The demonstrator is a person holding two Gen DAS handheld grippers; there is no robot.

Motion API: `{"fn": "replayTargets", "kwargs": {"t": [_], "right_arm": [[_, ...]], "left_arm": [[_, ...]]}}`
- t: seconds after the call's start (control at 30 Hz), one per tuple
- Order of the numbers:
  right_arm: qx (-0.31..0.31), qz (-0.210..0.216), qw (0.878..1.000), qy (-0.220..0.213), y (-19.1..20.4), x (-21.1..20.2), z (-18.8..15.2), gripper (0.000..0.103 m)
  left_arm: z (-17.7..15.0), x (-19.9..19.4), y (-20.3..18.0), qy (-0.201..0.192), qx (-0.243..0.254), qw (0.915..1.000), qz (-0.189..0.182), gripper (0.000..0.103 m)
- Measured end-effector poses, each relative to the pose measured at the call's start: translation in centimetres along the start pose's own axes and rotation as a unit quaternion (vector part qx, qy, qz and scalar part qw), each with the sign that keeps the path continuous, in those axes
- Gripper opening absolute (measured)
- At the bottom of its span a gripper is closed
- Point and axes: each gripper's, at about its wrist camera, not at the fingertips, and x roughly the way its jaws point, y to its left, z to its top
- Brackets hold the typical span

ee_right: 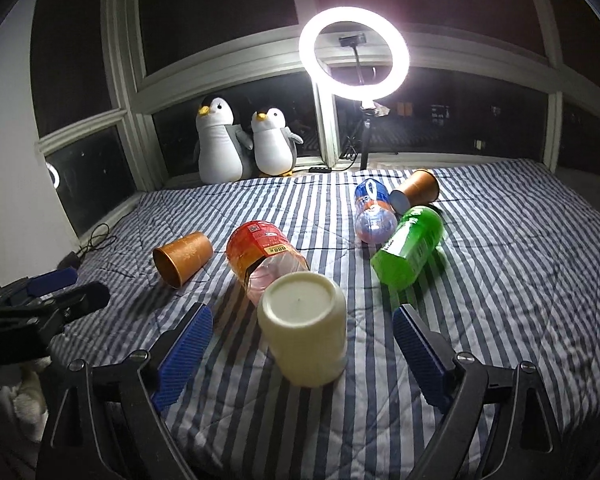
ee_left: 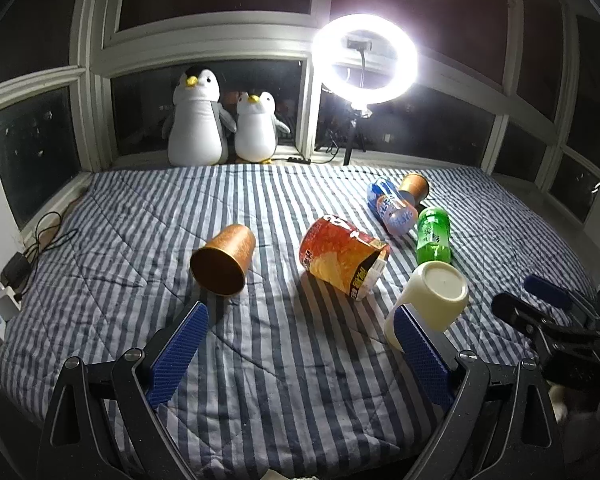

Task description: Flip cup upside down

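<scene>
Currently on the striped quilt (ee_right: 500,280), with positions given relative to the cream cup:

1. Cream cup (ee_right: 304,332): standing upside down, flat base up, on the quilt. In the right wrist view it sits between the fingers of the right gripper (ee_right: 302,344), touching neither; in the left wrist view the cup (ee_left: 434,296) lies just behind the left gripper's right-hand finger.
2. Right gripper: fingers (ee_right: 186,354) spread wide, holding nothing.
3. Left gripper (ee_left: 300,344): fingers (ee_left: 178,354) spread wide, holding nothing, over bare quilt to the cup's left.
4. Red-labelled bottle (ee_right: 260,256): on its side, just behind the cup, seemingly touching it.
5. Copper cup (ee_right: 182,258): on its side, left of the cream cup, beyond the red-labelled bottle, mouth toward the cameras.
6. Green bottle (ee_right: 408,248): on its side, behind and right of the cup, apart from it.
7. Blue-labelled bottle (ee_right: 372,214): lying farther behind the cup, near the green bottle.
8. Second copper cup (ee_right: 416,192): on its side, farthest back, beside the blue-labelled bottle.
9. 2 plush penguins (ee_right: 244,144): upright on the window ledge, well behind the cup.
10. Ring light (ee_right: 354,54): lit, on a stand, well behind the cup.
</scene>
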Motion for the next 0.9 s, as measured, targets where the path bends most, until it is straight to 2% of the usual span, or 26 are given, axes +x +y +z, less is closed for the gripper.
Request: {"fn": "replayTargets", "kwargs": {"t": [0.5, 0.9], "right_arm": [[-0.013, -0.013, 0.999, -0.049, 2.6, -3.7, -0.3, 0.094], [-0.023, -0.029, 0.997, -0.061, 3.5, -4.4, -0.6, 0.095]], "left_arm": [[-0.2, -3.5, -0.1, -0.049, 0.000, 0.9986, 0.021, 0.103], [-0.1, -5.1, 0.2, -0.074, -0.007, 0.9965, 0.038, 0.103]]}}
